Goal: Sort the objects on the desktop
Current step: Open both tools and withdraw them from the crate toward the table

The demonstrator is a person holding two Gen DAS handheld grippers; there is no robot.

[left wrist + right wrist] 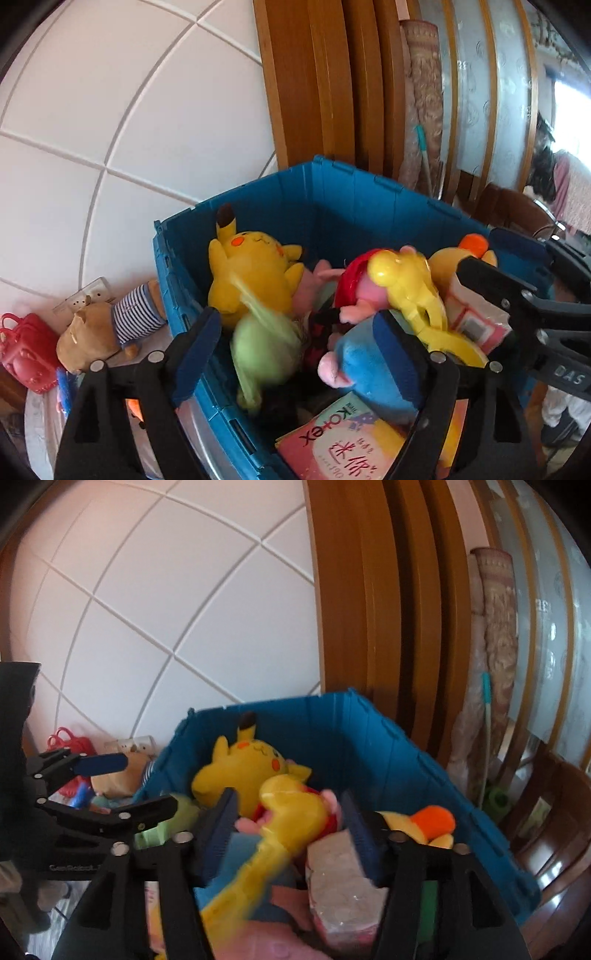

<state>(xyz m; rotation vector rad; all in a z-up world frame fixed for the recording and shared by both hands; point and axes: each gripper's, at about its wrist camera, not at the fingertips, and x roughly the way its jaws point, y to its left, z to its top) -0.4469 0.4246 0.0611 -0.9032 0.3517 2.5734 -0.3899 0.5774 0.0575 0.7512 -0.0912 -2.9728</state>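
White tiled wall behind blue plastic crate (332, 206) w/ yellow plush toy (255, 273); my left tool (303, 332) & right tool (288, 830) both released, nothing gripped.

Wall (129, 110): large white tiles, pale grout lines. Socket plate (83, 297) low on wall. Wooden door frame (317, 85): orange-brown, vertical mouldings, right of tiles. Frosted patterned glass panels (476, 92) in wood strips beyond frame. Rolled patterned rug (424, 96) upright against frame. Bright window (574, 122) at far right; daylight.
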